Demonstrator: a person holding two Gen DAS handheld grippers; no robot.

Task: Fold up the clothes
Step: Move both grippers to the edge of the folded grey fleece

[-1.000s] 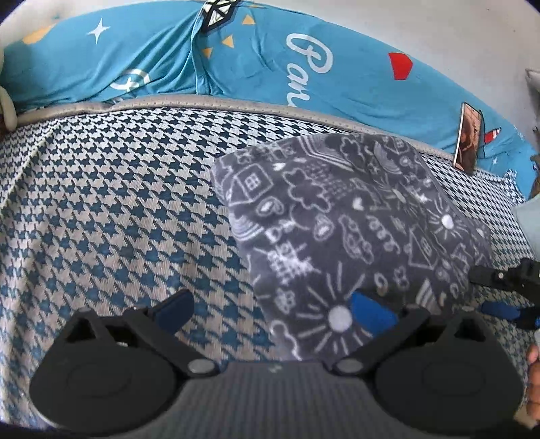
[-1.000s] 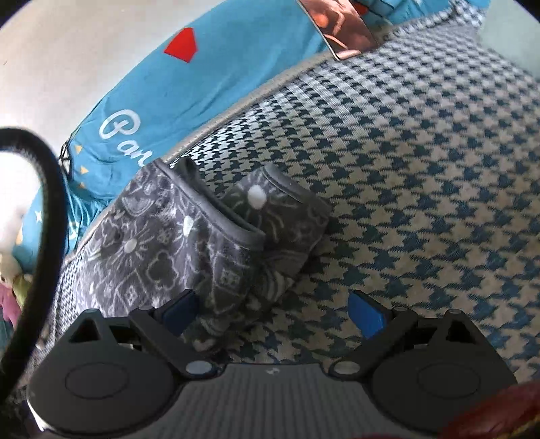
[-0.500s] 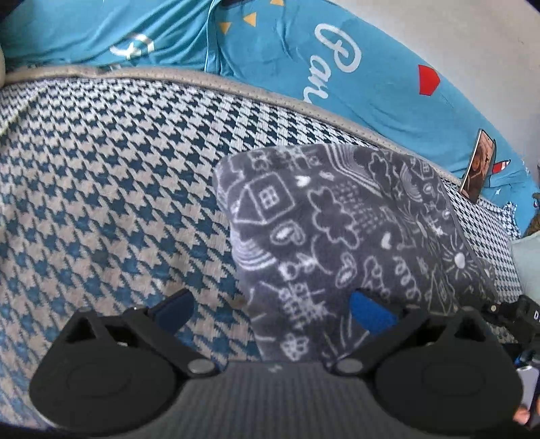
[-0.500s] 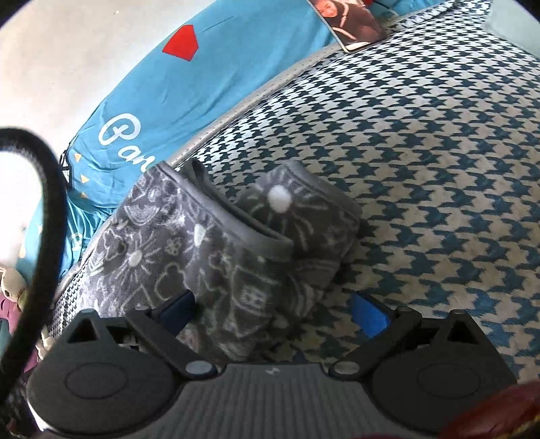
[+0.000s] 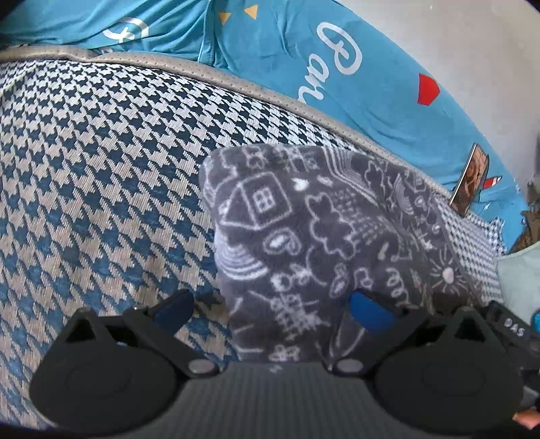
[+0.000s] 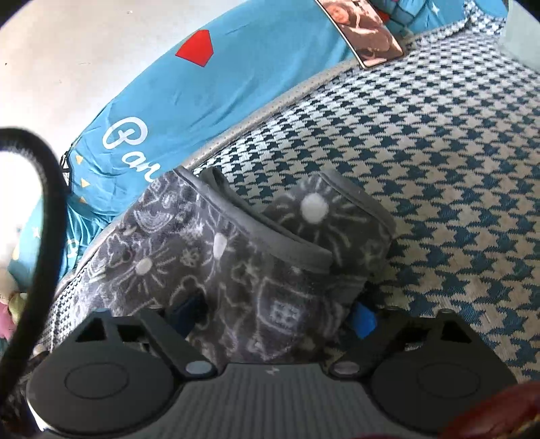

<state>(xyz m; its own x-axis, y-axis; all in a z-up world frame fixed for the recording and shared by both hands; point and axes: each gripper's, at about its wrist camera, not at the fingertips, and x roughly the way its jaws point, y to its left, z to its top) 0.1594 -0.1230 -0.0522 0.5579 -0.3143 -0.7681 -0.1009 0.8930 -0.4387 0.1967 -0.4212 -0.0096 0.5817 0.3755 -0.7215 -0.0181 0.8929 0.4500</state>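
- My left gripper has its jaws spread wide; the near edge of the grey doodle-print garment lies between them, centre-right of the frame.
- My right gripper is also spread, straddling the garment's folded end at lower centre.
- The garment rests on a blue-and-white houndstooth cover filling the left of the frame.
- A turquoise printed pillow runs along the top, against a pale wall.
- A photo card leans at upper right.
- A black cable curves down the left edge.
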